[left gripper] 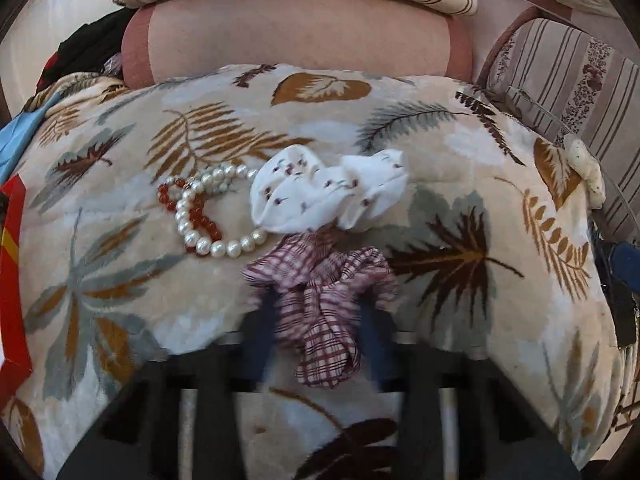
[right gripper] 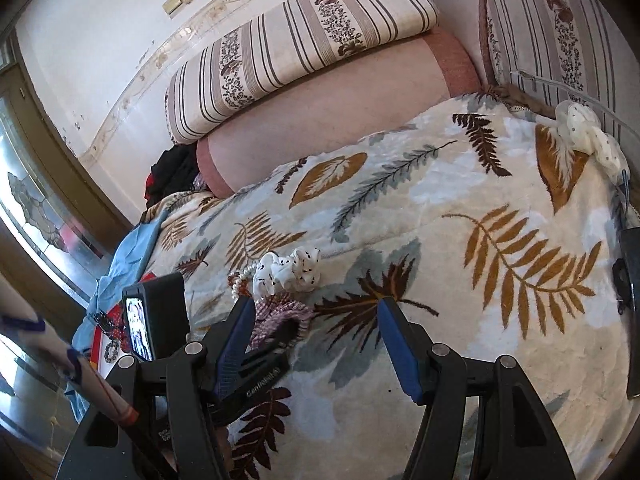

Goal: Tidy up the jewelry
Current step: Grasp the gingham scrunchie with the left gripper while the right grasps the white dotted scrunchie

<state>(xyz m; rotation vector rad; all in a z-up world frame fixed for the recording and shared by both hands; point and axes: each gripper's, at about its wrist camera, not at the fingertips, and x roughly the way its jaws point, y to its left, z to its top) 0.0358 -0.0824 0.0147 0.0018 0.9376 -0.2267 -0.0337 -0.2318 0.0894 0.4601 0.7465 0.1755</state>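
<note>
In the left wrist view, the pearl bracelet (left gripper: 208, 216) and red bead bracelet (left gripper: 188, 208) lie left of centre, touching the white scrunchie (left gripper: 320, 196). Below it the left gripper (left gripper: 316, 312), angled downward, pinches the plaid scrunchie (left gripper: 320, 300). The right wrist view alone shows the right gripper (right gripper: 316, 308) spread wide over bare leaf-patterned blanket (right gripper: 500, 320), plus a dotted scrunchie (right gripper: 588, 136) upper right, beside striped cushions (right gripper: 300, 40).

Blanket (left gripper: 460, 168): plush cloth, matt, soft nap, leaf print. White scrunchie (left gripper: 328, 196): thin smooth fabric, speckled, matt. Plaid scrunchie (left gripper: 324, 304): crinkled woven cloth. Pearl bracelet (left gripper: 212, 220): glossy, smooth beads. Red bead bracelet (left gripper: 200, 216): glassy, translucent sheen. Striped cushion (right gripper: 296, 48): woven upholstery, matt. Right tongs (right gripper: 316, 316): black matt plastic frame, blue textured pads, bright metal pins.
</note>
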